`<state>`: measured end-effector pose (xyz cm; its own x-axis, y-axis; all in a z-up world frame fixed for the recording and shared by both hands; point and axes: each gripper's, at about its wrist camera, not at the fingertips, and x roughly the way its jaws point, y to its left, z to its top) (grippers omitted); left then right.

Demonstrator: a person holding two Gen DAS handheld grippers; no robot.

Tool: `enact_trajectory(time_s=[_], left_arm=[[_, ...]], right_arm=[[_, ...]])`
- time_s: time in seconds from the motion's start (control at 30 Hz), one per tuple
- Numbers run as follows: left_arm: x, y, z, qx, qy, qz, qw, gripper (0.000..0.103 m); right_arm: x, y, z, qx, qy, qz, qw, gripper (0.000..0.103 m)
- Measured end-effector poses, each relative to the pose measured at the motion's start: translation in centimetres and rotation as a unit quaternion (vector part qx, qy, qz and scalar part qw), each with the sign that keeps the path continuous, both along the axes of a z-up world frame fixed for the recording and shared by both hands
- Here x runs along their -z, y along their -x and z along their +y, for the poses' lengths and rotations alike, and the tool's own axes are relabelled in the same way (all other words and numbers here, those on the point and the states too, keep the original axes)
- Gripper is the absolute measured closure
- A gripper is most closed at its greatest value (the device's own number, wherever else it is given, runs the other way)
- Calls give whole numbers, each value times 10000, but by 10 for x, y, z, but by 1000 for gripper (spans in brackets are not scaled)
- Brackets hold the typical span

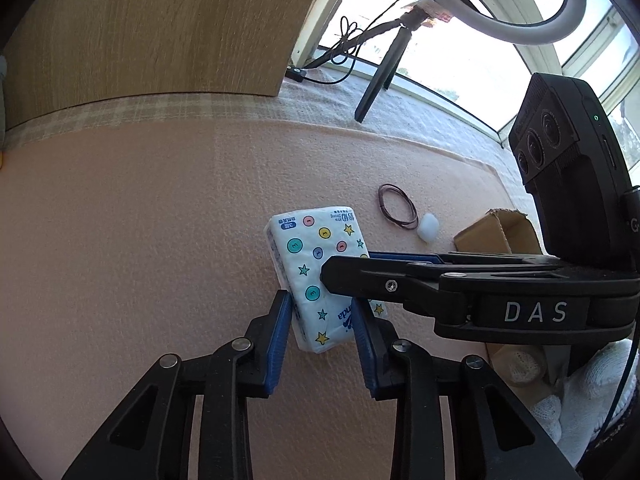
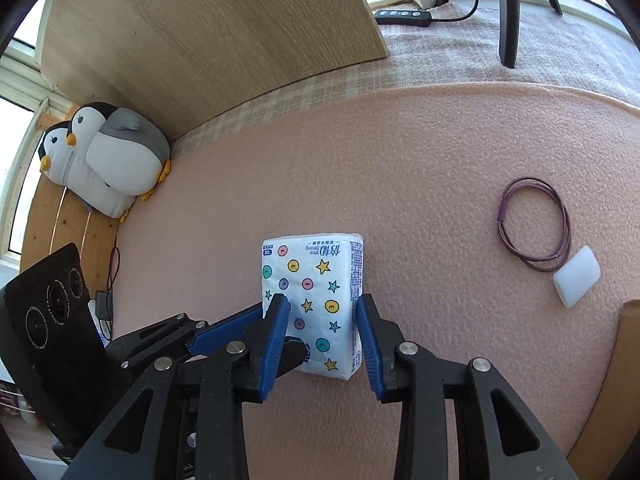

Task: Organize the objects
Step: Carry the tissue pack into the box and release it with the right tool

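Both grippers are down low over the tissue pack (image 2: 314,304), coming at it from different sides. The left gripper (image 1: 322,320) has its blue pads set either side of the pack's near end, jaws spread about as wide as the pack; can't honestly tell if the pads are pressing it or just sitting beside it. The right gripper (image 2: 322,322) is the same story from its own angle: fingers straddling the pack's near end, pads right at its edges. In the left view the right gripper reaches in sideways across the pack's top. A white-gloved hand (image 1: 592,392) sits behind it, to the right of the pack.
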<state>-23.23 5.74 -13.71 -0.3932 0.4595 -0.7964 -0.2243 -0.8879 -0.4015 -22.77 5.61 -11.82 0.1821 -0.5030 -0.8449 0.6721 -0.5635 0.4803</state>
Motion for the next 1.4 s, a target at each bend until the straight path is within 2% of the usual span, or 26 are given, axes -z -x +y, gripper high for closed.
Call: enact_trajectory(time_s=[0.27, 0.43, 0.73, 0.93, 1.13, 1.4], left_arm=[[-44, -31, 35, 280, 195, 509, 9981, 70], [-67, -47, 65, 515, 180, 750, 9957, 70], [-88, -70, 133, 1040, 46, 945, 9901, 70], [-90, -78, 185, 1346, -65, 950, 9863, 70], [-82, -79, 234, 1604, -134, 843, 9834, 70], [-75, -80, 274, 1800, -99, 770, 9806, 70]], right_arm=[[-39, -10, 45, 215, 352, 258, 9988, 71], [-67, -13, 80, 420, 517, 492, 9966, 71], [-96, -6, 152, 874, 605, 802, 9911, 71], [-105, 7, 201, 1202, 579, 987, 9861, 71], [-99, 30, 245, 1556, 484, 986, 9817, 71], [-89, 50, 283, 1843, 425, 913, 9777, 71]])
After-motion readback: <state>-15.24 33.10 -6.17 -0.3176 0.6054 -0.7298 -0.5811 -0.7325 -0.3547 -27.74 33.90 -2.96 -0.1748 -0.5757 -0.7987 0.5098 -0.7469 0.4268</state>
